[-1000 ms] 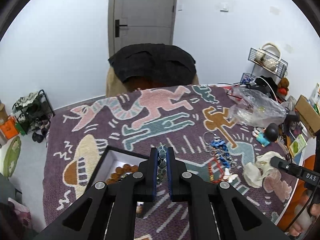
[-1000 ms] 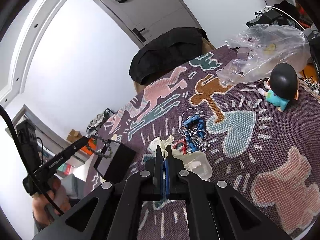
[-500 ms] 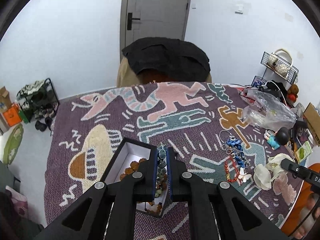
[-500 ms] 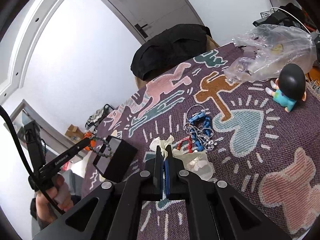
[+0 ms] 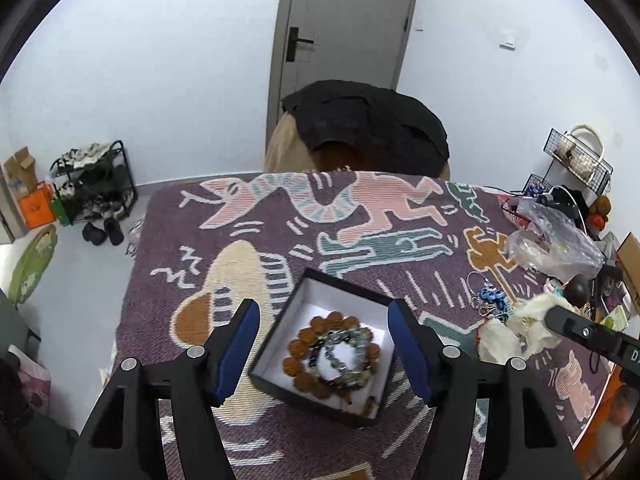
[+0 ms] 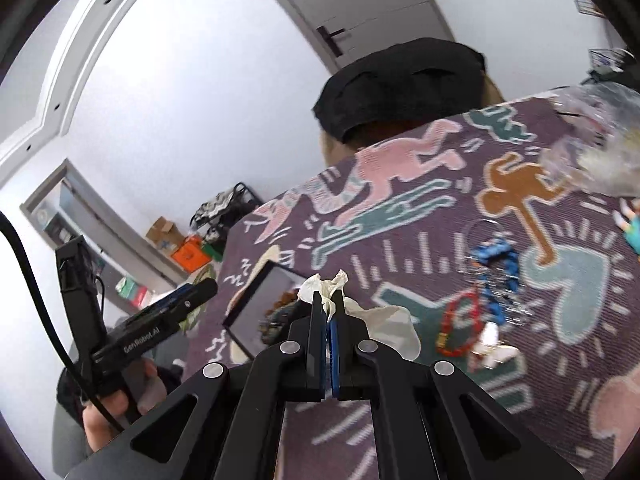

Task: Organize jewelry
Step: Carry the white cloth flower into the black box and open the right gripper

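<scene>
A black jewelry box [image 5: 280, 340] with a white lining sits on the patterned cloth. In it lie a brown bead bracelet [image 5: 296, 356] and a grey-green bead bracelet [image 5: 348, 340]. My left gripper [image 5: 322, 316] is open and empty above the box. My right gripper [image 6: 329, 300] is shut on a white cloth pouch [image 6: 384, 320], held above the cloth to the right of the box [image 6: 256, 304]. A red bracelet [image 6: 456, 324] and a blue keychain bunch [image 6: 496, 260] lie on the cloth near the pouch.
A clear plastic bag [image 5: 556, 244] and a small doll [image 5: 576, 286] sit at the table's right side. A chair with a black garment [image 5: 364, 124] stands behind the table. A shoe rack [image 5: 96, 188] is on the floor at left.
My left gripper opened and let the grey-green bracelet drop into the box. My right gripper, with the pouch, swung left toward the box.
</scene>
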Demonstrator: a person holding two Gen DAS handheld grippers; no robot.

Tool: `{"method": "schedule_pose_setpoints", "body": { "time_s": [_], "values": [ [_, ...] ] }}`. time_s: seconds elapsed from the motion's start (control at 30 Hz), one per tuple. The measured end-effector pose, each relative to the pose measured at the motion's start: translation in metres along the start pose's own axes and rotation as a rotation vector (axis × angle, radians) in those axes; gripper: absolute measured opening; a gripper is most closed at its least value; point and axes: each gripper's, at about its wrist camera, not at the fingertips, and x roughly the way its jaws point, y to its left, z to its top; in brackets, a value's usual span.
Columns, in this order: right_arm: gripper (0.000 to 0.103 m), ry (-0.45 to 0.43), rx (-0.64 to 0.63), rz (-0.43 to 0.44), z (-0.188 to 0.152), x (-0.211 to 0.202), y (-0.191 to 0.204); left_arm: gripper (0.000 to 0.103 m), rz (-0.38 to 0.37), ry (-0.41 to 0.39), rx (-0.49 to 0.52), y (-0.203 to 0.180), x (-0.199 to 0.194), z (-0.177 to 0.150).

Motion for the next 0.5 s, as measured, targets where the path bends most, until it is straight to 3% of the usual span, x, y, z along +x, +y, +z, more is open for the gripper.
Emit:
{"method": "schedule_pose_setpoints", "body": {
  "time_s": [0.5],
  "values": [
    [0.003,0.078,-0.096,0.067,0.017,0.057,0.072,0.068,0.03,0.017,-0.044,0.038,-0.004,-0.012]
  ]
}}
